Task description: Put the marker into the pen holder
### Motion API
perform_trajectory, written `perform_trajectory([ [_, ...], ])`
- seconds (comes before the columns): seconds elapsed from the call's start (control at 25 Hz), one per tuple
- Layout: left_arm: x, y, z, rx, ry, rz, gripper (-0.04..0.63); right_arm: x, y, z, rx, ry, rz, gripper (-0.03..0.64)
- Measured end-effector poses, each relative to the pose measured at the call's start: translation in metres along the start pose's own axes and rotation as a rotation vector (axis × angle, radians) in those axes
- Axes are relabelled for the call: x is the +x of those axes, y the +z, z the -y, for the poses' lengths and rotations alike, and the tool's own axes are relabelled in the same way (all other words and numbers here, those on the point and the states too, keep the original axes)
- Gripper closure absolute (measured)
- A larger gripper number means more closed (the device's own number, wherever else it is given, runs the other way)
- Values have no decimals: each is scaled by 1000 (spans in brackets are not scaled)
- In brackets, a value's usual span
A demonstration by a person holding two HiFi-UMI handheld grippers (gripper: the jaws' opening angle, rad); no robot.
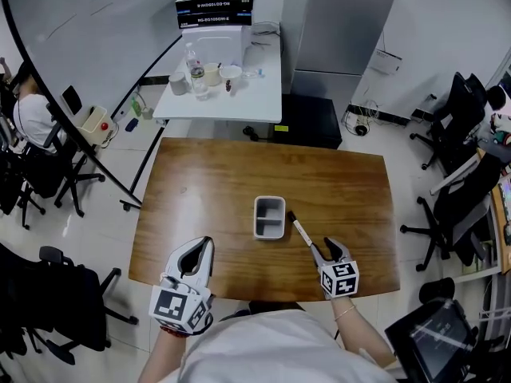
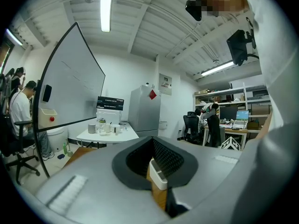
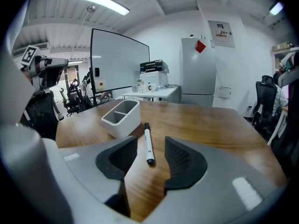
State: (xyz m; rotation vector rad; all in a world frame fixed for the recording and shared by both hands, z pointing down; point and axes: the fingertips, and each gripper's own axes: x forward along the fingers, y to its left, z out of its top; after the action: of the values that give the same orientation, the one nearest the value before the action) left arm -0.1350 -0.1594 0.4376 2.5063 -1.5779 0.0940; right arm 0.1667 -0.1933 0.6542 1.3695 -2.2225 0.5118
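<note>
Wood-brown tabletop [image 1: 200, 182] carries just two things: a grey rectangular plastic pen holder [image 1: 269, 217] with two compartments, both empty, and a white marker with black ends [image 1: 300, 230]. The marker lies flat, close beside the holder on its right in the head view. The right gripper [image 3: 150, 146] is low over the table with its jaws apart, one on each side of the marker's near end, and neither pad presses on it. The left gripper [image 2: 153, 139] hangs at the lower left of the head view, jaws together with nothing in them.

So the task looks barely started to me. The grip, the lift and the drop into a compartment are all still to come.

Beyond the table, at upper centre, a white side table [image 1: 239, 94] holds cups and a bottle, and black office chairs [image 1: 447, 214] stand round about — none of it near enough to matter. Nothing lies between marker and holder. I'd guess the only snag is that the marker lies flat and must be tipped on end to go in.
</note>
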Motion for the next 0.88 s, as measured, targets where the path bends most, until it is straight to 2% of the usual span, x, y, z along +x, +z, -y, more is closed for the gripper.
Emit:
perform_trajectory([
  [0.2,-22,3,12,4,-40,7,592,-39,25,-26,21,7,100,451],
  [0.52,-79,-8,31,-20,-140,23,594,-122,93,-125,-54,87,350,468],
  [0.68,-90,-19,49,-22,-191,0,592,-172,106,-155,-65,110,430,476],
  [0.88,-108,-16,70,-7,-198,2,594,-215,103,-160,-71,100,479,476],
])
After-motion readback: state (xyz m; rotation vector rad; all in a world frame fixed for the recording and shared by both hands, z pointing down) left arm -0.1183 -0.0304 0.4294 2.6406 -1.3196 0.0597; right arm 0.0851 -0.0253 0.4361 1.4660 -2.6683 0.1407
